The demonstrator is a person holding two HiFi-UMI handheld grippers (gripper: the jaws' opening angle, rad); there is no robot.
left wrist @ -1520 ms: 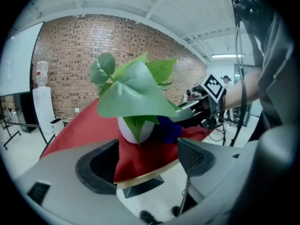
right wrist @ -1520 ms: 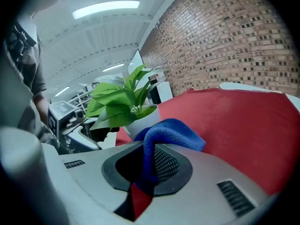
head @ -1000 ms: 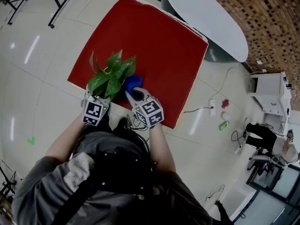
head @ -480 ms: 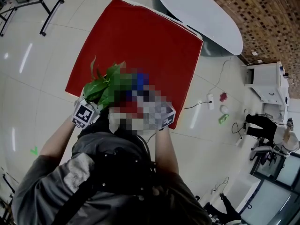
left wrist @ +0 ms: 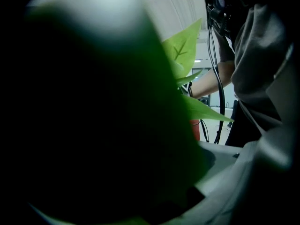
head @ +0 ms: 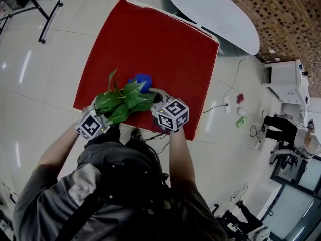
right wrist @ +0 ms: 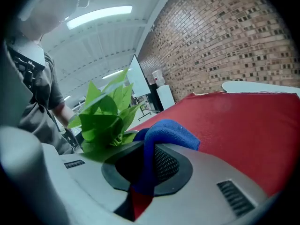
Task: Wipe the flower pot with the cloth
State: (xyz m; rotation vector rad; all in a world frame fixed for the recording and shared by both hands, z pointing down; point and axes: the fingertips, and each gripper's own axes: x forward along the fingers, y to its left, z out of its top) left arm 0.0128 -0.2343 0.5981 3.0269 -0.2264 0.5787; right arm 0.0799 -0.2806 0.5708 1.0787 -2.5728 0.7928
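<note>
Right gripper (head: 153, 94) fingers clamped on blue cloth (right wrist: 165, 134). Flower pot hidden under leaves (head: 123, 100), just left of cloth, at near edge of red surface (head: 150, 39). Left gripper (head: 98, 117) at plant's other side; leaf blocks its view, finger state unreadable. Cloth hand nearer for wiping.
</note>
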